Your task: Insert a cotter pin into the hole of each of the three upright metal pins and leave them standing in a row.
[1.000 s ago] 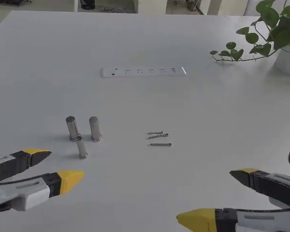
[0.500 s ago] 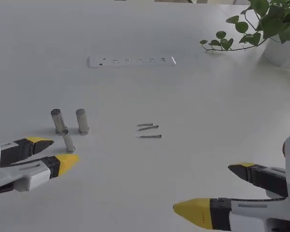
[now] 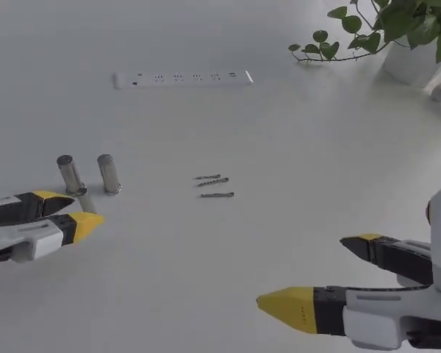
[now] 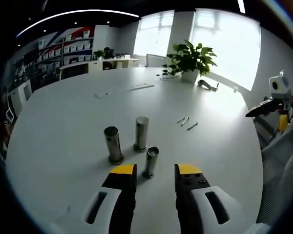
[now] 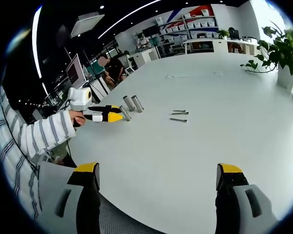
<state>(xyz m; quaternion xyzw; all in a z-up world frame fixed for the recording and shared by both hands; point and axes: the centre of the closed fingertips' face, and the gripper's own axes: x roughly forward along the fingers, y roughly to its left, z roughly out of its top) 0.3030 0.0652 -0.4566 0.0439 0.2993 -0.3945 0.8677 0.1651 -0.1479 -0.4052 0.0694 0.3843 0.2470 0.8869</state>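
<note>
Jaws spread, the left gripper (image 4: 155, 169) lines up on the nearest metal pin (image 4: 150, 161), likely to steady it, cotter pins (image 3: 213, 182) lying at its three o'clock (untouched), the right gripper (image 3: 302, 271) hovering agape at five o'clock.

Soft daylight is flooding in, blowing out the windows (image 4: 224, 44) at the left gripper view's upper right. The metal pins (image 3: 108, 173) are casting faint shadows on the white table (image 3: 279, 243). Both gripper views are bending toward their edges.
</note>
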